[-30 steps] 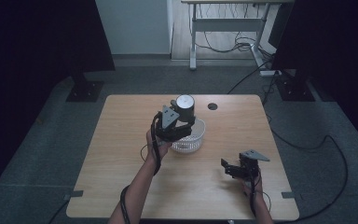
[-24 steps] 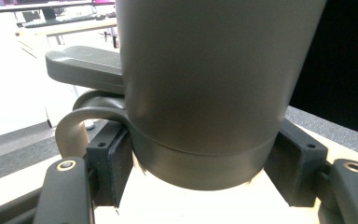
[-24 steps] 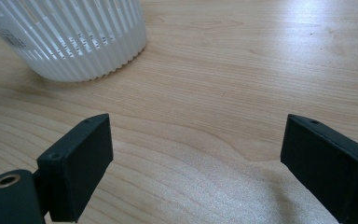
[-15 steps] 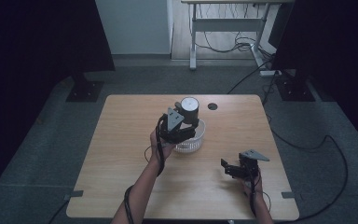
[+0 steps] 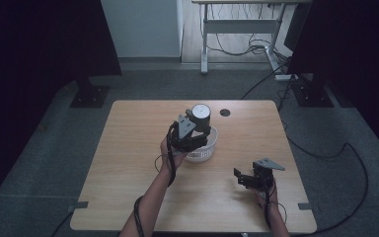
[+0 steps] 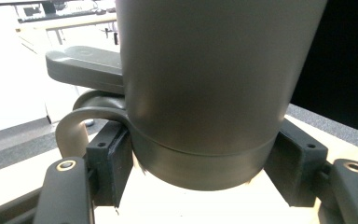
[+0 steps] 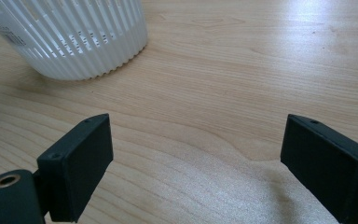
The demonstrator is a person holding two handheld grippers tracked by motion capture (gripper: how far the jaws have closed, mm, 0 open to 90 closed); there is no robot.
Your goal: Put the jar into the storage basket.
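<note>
A grey mug [image 5: 200, 117] with a curved handle [image 6: 77, 128] hangs tilted over the white ribbed basket [image 5: 203, 152], its pale round end turned up toward the high view. My left gripper [image 5: 191, 132] is shut on the mug's lower body [image 6: 205, 70], with a black pad [image 6: 109, 163] pressed on each side. My right gripper [image 5: 240, 177] rests low over the table's front right with its jaws wide open. Nothing lies between the right gripper [image 7: 196, 168] pads except bare wood. The basket [image 7: 74, 37] stands apart from it, farther off at the upper left.
The wooden table [image 5: 128, 148] has a small dark round hole [image 5: 225, 112] near its far edge. Cables trail from both grippers along the forearms. Beyond the table are a stand base [image 5: 90, 96], floor cables and a desk frame [image 5: 237, 44].
The left gripper and the mug have drifted slightly to the right above the basket. The right gripper has stayed where it was.
</note>
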